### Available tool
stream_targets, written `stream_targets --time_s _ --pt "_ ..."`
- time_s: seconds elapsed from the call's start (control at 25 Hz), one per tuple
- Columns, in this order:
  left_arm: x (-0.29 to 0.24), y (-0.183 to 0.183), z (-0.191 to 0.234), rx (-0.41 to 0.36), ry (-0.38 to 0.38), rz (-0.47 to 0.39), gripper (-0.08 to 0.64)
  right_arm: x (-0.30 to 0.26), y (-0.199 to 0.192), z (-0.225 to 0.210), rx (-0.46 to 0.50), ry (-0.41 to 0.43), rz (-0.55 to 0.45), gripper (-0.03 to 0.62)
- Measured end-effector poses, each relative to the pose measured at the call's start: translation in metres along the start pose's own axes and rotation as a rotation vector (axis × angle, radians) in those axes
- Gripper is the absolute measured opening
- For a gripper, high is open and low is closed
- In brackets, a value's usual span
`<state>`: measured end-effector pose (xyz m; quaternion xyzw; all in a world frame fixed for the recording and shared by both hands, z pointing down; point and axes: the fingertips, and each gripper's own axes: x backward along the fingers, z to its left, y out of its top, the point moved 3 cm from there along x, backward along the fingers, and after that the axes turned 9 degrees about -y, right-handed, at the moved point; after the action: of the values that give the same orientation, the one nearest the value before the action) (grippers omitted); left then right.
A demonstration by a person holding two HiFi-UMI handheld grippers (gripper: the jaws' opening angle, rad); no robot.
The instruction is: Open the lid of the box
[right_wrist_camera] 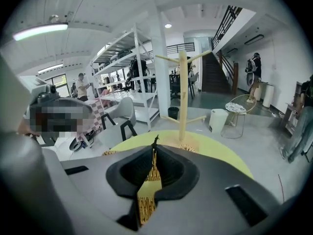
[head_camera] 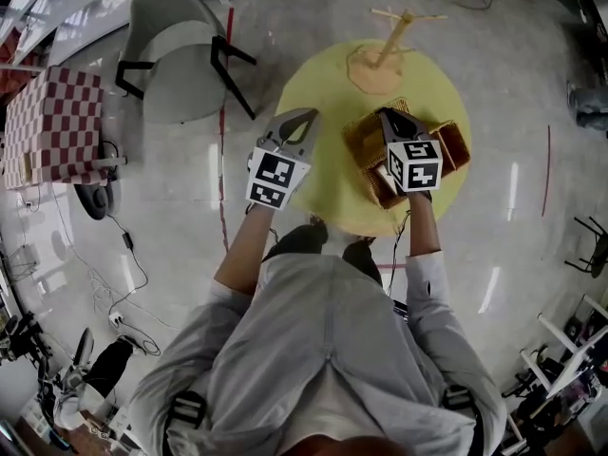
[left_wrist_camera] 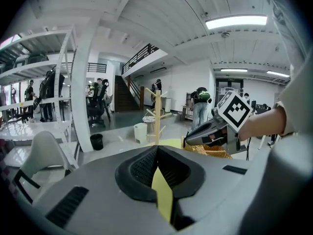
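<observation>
Reaching step: the lid is not yet gripped.
The wicker box (head_camera: 364, 147) sits on the yellow tabletop (head_camera: 323, 186) under the right gripper (head_camera: 390, 115). Its jaws and the left gripper's (head_camera: 306, 115) are closed and empty, so they likely must open onto the lid's edge.

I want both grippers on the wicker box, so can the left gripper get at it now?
Probably yes. The left gripper hovers at the left edge of the yellow table, only bare tabletop between it and the wicker box. The right gripper is over the box's middle, leaving its left side free.
</observation>
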<state>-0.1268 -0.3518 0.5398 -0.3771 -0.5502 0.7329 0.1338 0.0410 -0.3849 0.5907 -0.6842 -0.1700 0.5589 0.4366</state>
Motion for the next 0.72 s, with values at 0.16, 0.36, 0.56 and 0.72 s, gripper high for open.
stream_targets --time_s 0.16,0.36,0.56,0.72 --pt "-0.003 -0.014 0.012 0.029 0.014 0.026 0.029 -0.034 -0.014 0.005 0.015 0.027 0.068 0.043" --pt "-0.005 -0.026 0.02 0.033 0.017 0.049 0.028 -0.066 -0.028 0.01 0.056 0.039 0.136 0.043" --pt "-0.003 -0.033 0.023 0.045 0.031 0.056 0.028 -0.083 -0.041 0.012 0.115 0.051 0.206 0.044" --pt "0.0 -0.037 0.018 0.051 0.033 0.06 0.028 -0.084 -0.046 0.015 0.12 0.062 0.224 0.059"
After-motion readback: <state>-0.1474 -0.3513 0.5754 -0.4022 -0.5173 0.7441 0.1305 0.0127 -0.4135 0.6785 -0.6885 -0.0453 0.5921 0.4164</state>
